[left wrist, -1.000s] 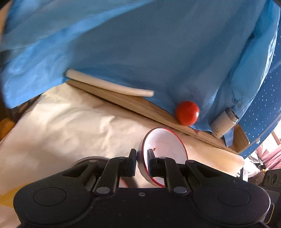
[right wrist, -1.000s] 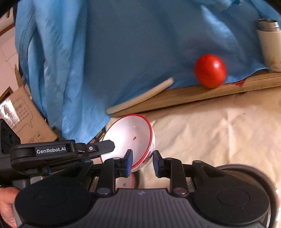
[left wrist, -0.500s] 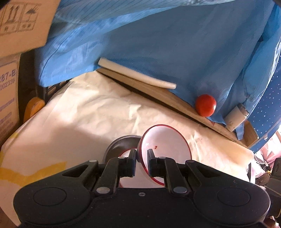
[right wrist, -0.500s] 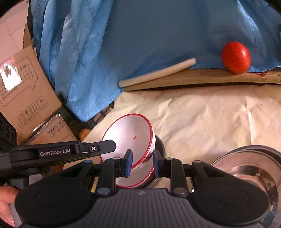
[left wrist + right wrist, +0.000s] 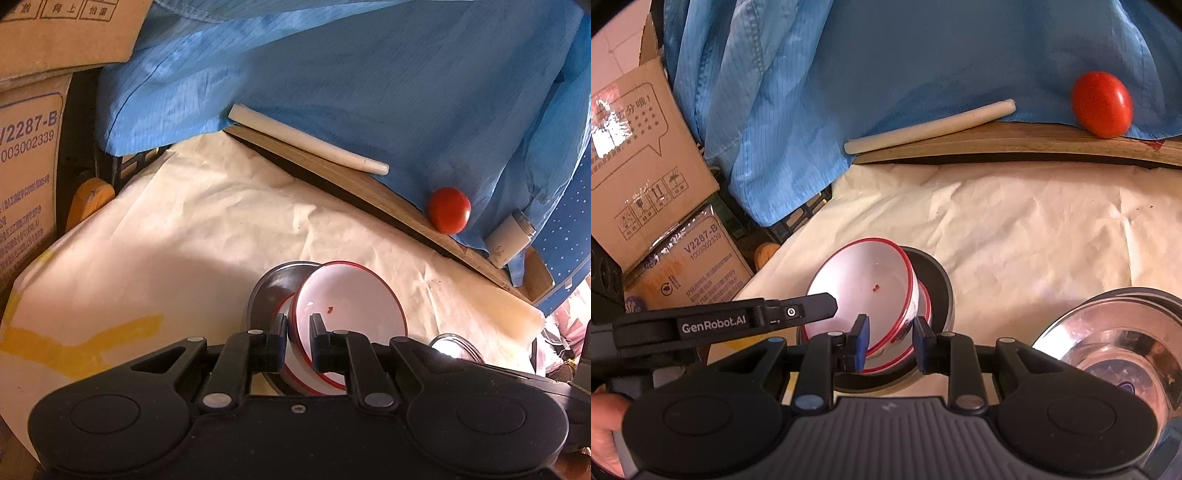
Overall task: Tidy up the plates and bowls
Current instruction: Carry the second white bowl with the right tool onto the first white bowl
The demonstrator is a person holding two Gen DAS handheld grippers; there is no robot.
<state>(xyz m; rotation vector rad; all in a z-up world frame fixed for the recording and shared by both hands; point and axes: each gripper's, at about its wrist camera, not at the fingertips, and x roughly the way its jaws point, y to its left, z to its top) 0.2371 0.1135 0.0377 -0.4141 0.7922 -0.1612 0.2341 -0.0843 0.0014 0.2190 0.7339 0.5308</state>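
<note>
Left gripper [image 5: 298, 341]: jaws drawn narrow, clamped on the rim of a white bowl with red rim [image 5: 347, 310], one finger inside the wall, one outside; the bowl is tilted, its opening turned away from the gripper. Right gripper [image 5: 889, 345]: jaws set a little wider, gripping the opposite rim of the same bowl [image 5: 864, 291], which sits directly ahead of its fingertips. Beneath the bowl: a second red-rimmed bowl [image 5: 925, 302], nested in a dark metal bowl [image 5: 938, 280] resting on the paper-covered bench [image 5: 1015, 221]; whether the held bowl touches the one below cannot be told. To the right of the right gripper, close by: a shiny steel bowl [image 5: 1115, 343]. Far ahead of both grippers, on a wooden board [image 5: 1015, 142] at the back of the bench: a red tomato [image 5: 1102, 103], a white stick [image 5: 931, 127], and, in the left view, a white cylindrical bottle [image 5: 511, 240] lying on its side. Behind: blue cloth [image 5: 369, 81]. Left of the grippers: cardboard boxes [image 5: 639, 155].
</note>
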